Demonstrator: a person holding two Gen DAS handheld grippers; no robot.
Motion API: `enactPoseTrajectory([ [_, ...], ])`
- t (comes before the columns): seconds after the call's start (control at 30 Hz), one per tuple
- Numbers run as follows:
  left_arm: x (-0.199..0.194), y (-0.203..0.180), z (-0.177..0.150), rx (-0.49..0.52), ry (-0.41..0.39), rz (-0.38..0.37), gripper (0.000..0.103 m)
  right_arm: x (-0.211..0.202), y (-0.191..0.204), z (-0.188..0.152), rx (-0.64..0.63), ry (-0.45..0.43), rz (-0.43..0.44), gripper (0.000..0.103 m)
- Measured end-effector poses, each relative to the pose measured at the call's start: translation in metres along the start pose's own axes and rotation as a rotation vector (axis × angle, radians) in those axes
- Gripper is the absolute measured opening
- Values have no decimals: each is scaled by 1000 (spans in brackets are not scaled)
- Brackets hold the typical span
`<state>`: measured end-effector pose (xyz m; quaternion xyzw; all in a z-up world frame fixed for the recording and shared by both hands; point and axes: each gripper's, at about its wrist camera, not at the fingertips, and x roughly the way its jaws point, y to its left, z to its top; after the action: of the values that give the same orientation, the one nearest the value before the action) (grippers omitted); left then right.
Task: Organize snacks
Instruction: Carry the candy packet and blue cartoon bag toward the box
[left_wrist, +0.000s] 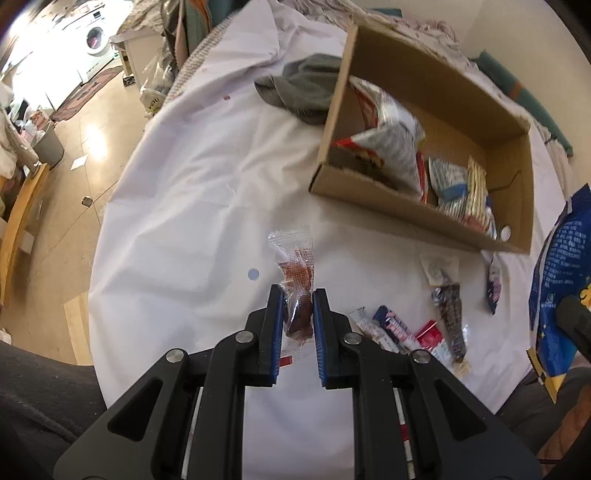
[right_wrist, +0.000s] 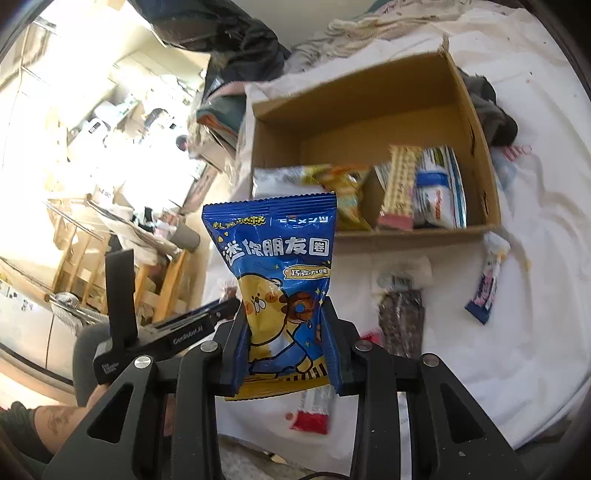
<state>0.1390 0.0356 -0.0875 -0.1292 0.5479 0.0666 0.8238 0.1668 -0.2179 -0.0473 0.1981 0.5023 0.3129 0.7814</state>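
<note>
My left gripper (left_wrist: 298, 297) is shut on a small clear packet with a brown-red snack (left_wrist: 295, 275), held above the white cloth. My right gripper (right_wrist: 283, 306) is shut on a blue snack bag with a yellow cartoon bear (right_wrist: 280, 258), held upright; the bag also shows in the left wrist view (left_wrist: 557, 291). The cardboard box (left_wrist: 406, 210) stands ahead, with several snack packets (left_wrist: 391, 144) inside; it also shows in the right wrist view (right_wrist: 476, 140). Loose snacks lie on the cloth before the box: a dark packet (right_wrist: 400, 321), a blue-white bar (right_wrist: 487, 280), a red-white packet (right_wrist: 312, 413).
A grey cloth (left_wrist: 303, 88) lies left of the box on the white-covered table (left_wrist: 184, 203). The table edge drops to a tiled floor (left_wrist: 74, 177) with a bin and wooden chairs. The left gripper's body (right_wrist: 162, 332) shows in the right wrist view.
</note>
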Motion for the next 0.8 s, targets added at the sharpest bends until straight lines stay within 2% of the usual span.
enactPoseTrajectory([
  [0.3,-50,-11,25,34,-132,-21,12,-25,2,17,13,-157,-17,35],
  [0.53,-64,-25,50,137,-223,9,12,-53,-7,39,28,-310,-102,35],
  [0.63,-65,-30,65,146,-244,-3,12,-62,-17,48,59,-346,-115,35],
  [0.8,-67,-40,83,169,-274,-22,12,-61,-30,62,91,-352,-126,35],
])
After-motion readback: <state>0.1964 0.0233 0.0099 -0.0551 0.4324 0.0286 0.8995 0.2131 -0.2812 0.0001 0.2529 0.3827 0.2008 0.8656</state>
